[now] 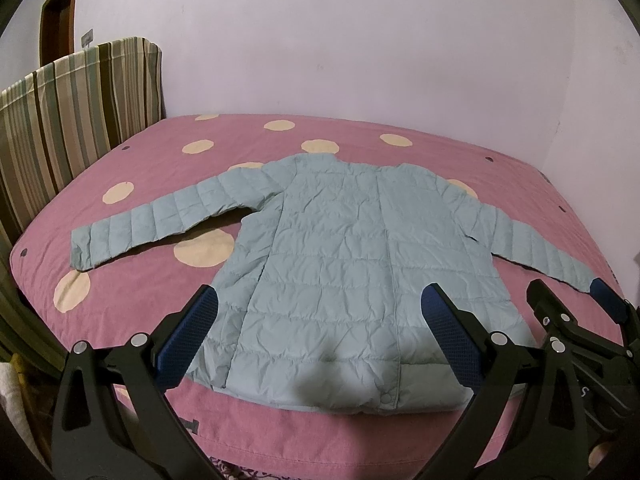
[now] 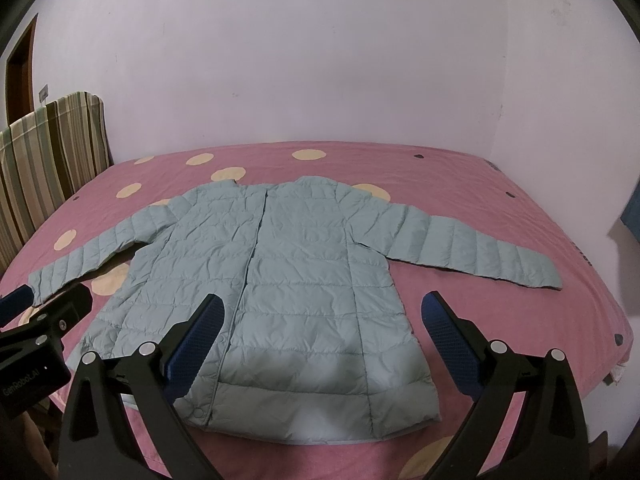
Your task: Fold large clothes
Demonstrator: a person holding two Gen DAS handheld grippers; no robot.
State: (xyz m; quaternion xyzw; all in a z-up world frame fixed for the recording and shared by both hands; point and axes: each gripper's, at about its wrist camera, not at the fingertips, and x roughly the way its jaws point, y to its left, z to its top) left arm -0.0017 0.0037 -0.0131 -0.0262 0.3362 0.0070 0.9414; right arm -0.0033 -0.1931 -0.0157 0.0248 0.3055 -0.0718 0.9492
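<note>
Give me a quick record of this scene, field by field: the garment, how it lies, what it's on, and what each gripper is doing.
garment: pale blue quilted jacket
state: spread flat, both sleeves out, unfolded
surface: pink bedspread with cream dots
left gripper: open, above the hem, holding nothing
right gripper: open, above the hem, holding nothing
background: striped cushion against the wall
</note>
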